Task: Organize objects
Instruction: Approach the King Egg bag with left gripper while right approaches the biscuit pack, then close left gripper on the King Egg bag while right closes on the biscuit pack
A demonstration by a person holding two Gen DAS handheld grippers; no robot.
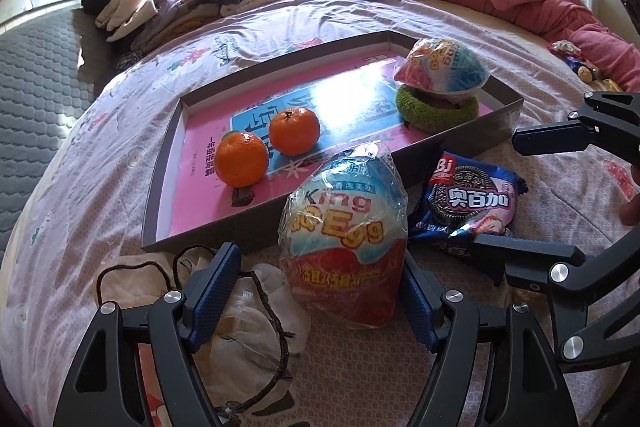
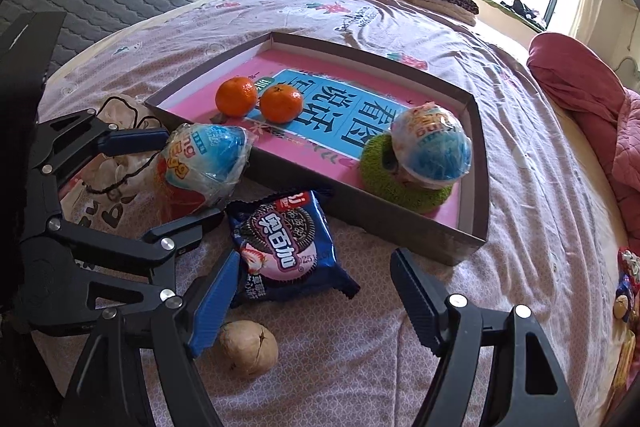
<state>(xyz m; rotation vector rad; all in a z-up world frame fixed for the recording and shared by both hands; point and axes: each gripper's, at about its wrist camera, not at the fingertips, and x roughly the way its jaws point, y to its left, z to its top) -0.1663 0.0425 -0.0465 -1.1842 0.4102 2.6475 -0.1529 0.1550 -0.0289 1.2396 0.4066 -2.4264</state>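
Left gripper [image 1: 320, 291] jaws wide, straddling the egg [image 1: 344, 239], which sits on the bed just short of the tray [image 1: 160, 183]; pads not clearly touching. Close slowly low on the egg: crinkly slick film over a rounded shell will squirt out. Right gripper [image 2: 316, 291] gapes empty, cookie pack [image 2: 286, 247] lying flat and glossy just ahead.
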